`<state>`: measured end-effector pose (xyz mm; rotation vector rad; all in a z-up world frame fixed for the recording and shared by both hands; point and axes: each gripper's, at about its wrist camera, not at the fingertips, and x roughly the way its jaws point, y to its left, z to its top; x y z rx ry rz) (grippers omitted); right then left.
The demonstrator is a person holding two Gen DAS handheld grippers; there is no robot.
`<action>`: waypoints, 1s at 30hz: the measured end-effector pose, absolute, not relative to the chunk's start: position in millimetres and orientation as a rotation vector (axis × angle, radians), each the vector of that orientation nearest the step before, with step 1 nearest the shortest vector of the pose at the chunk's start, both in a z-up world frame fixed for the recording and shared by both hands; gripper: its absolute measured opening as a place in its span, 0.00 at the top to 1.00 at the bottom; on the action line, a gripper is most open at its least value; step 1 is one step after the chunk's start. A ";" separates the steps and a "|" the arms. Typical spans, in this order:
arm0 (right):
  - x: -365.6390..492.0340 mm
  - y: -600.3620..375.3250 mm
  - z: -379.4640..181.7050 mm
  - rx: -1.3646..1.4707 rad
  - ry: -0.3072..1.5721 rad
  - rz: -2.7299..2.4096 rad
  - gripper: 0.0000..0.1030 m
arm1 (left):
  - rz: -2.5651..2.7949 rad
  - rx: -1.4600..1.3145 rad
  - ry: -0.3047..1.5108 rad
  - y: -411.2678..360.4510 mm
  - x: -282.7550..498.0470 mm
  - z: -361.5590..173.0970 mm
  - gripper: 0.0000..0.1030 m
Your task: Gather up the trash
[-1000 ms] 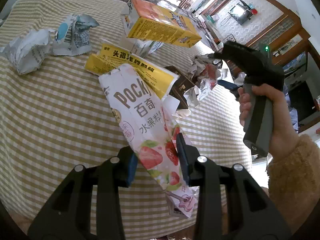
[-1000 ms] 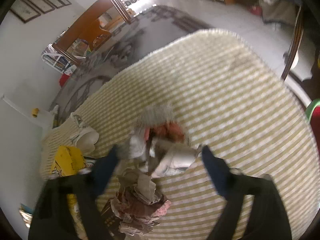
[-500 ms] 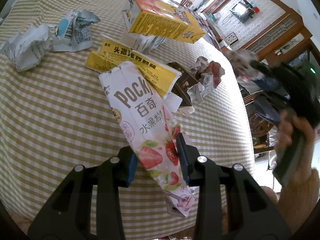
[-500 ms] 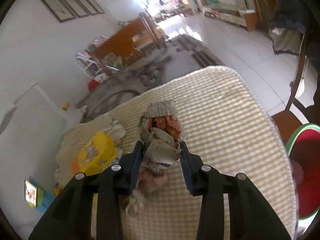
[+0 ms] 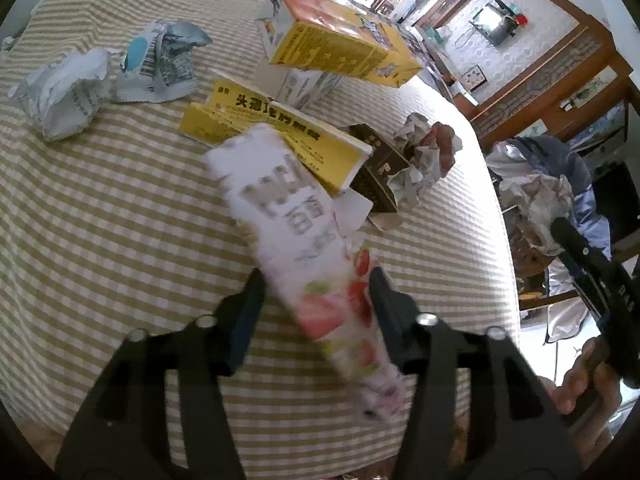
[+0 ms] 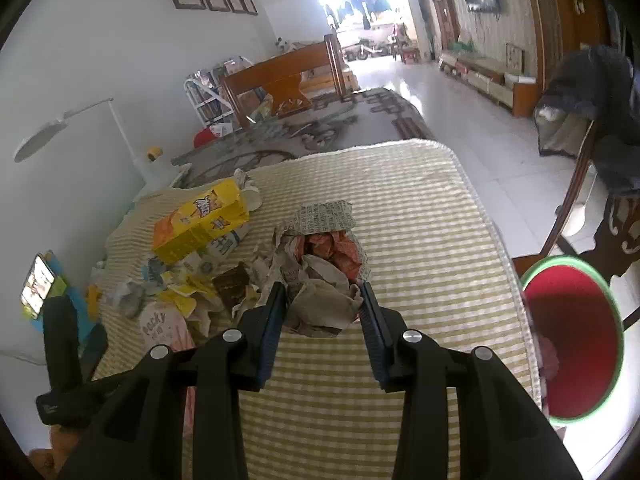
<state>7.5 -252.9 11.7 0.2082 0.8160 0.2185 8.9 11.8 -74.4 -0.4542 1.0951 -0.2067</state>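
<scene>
A wad of crumpled newspaper (image 6: 320,280) with red-orange scraps showing in its folds is sitting clamped between the fingers of the right gripper (image 6: 323,308), raised over the checked tablecloth (image 6: 420,248). The same wad (image 5: 536,208) is showing past the cloth's edge in the left wrist view, in front of the right gripper (image 5: 592,264). The left gripper (image 5: 316,304) is holding a pink Pocky box (image 5: 308,256), its fingers closed on the strawberry-printed lower half; the box is blurring in that view. Beyond it, more trash is lying on the cloth: a flat yellow carton (image 5: 276,136), a dark brown box (image 5: 380,172) touching another newspaper ball (image 5: 424,156), a large yellow-orange box (image 5: 340,44) and two crumpled silver-white wrappers (image 5: 64,92). A red bin with a green rim (image 6: 572,344) is standing just beside the table's right edge.
</scene>
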 end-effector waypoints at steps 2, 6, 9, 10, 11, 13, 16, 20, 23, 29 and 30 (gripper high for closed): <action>8.1 -252.8 9.4 0.212 0.821 0.228 0.64 | -0.214 -0.457 1.082 11.1 8.5 -72.5 0.43; 7.4 -257.1 8.5 0.236 0.818 0.227 0.64 | -0.227 -0.437 1.061 6.1 7.4 -68.7 0.32; 7.6 -262.2 8.9 0.261 0.814 0.227 0.63 | -0.241 -0.429 1.064 1.0 7.6 -69.9 0.22; 8.2 -263.6 8.9 0.268 0.813 0.227 0.62 | -0.241 -0.427 1.066 -0.4 7.6 -70.4 0.21; 8.3 -264.4 8.9 0.272 0.813 0.227 0.62 | -0.241 -0.419 1.070 -2.1 7.9 -71.9 0.21; 8.5 -264.2 8.8 0.276 0.814 0.228 0.62 | -0.247 -0.397 1.081 -5.7 8.1 -74.7 0.23; 8.3 -264.4 8.6 0.276 0.814 0.231 0.62 | -0.249 -0.360 1.083 -11.3 6.5 -76.3 0.37; 7.2 -265.5 9.1 0.282 0.808 0.232 0.62 | -0.270 -0.385 1.083 -6.6 3.5 -74.5 0.60; 5.6 -266.1 10.2 0.288 0.800 0.235 0.62 | -0.256 -0.411 1.092 1.0 -3.2 -72.0 0.66; -0.5 -269.9 15.3 0.309 0.774 0.252 0.62 | -0.237 -0.443 1.028 2.8 -27.0 -49.7 0.72; -1.0 -270.6 15.7 0.315 0.773 0.256 0.62 | -0.238 -0.434 1.017 0.2 -30.6 -45.6 0.74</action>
